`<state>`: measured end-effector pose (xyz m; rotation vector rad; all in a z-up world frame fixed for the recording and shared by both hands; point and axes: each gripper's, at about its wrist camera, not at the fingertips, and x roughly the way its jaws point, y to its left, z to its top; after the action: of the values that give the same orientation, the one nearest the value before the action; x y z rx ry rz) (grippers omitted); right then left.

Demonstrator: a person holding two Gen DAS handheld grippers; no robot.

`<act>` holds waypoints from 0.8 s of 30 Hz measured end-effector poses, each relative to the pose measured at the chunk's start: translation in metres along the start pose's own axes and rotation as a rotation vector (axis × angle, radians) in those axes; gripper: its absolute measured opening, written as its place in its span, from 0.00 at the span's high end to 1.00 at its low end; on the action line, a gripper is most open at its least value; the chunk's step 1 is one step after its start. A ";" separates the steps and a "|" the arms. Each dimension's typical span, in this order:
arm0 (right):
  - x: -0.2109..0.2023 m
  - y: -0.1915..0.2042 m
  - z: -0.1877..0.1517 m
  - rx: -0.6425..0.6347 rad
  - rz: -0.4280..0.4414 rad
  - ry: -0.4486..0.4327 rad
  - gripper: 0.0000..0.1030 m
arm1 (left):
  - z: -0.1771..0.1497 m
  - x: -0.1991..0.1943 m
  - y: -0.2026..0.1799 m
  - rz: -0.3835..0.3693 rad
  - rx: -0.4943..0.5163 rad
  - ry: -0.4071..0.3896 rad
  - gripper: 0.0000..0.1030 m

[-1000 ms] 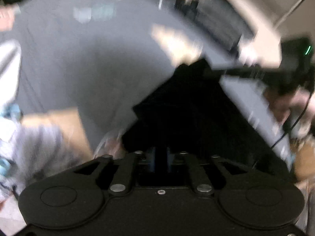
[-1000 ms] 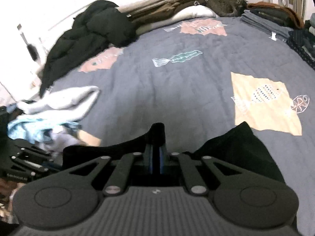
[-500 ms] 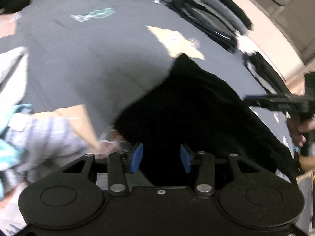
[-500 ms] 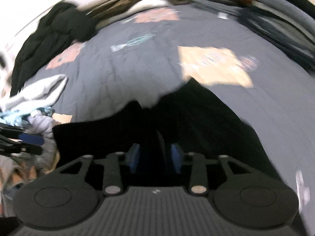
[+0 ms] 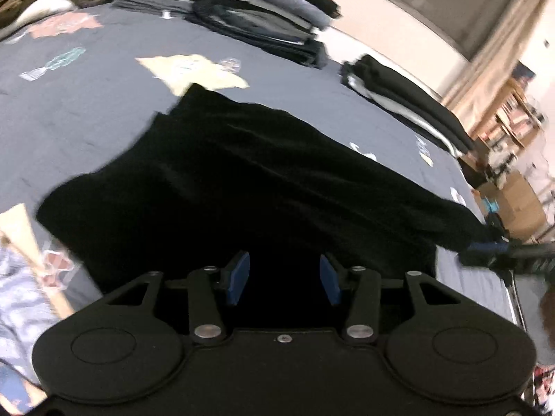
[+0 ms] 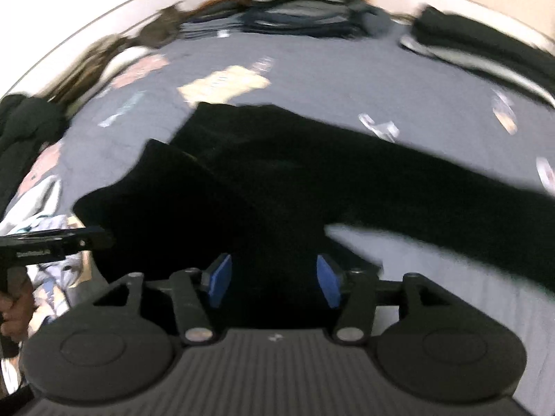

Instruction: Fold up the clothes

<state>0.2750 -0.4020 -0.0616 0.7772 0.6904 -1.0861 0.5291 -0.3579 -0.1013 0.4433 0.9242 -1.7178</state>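
Two handheld grippers are hovering over a long black garment point(image 5: 263, 173) that is lying spread across a grey-blue quilted bedcover point(image 5: 86, 104) printed with pale fish-and-leaf patches. The left gripper point(image 5: 283, 279) is showing its blue pads standing apart, with the dark cloth lying under the gap and neither pad pressing on it. The right gripper point(image 6: 274, 280) is spreading its jaws wider at this moment, its blue pads likewise clear of the fabric beneath them. In the left wrist view the right gripper is appearing at the far right edge, just beside one end of the garment; in the right wrist view the left gripper is showing at the left edge, near the garment's other end. Stacks of folded dark and grey clothes point(image 5: 263, 20) are sitting along the far edge of the bed, and a crumpled pale blue and white heap of laundry point(image 5: 20, 298) is lying beside the garment.
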 end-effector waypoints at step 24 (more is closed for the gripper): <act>0.032 -0.027 -0.119 0.299 -0.023 0.052 0.47 | -0.008 -0.019 0.126 0.222 -0.405 -0.084 0.44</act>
<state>0.2468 -0.3266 -0.1590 1.0582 0.5884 -1.2093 0.6511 -0.3542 -0.1386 0.1942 1.0878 -1.2980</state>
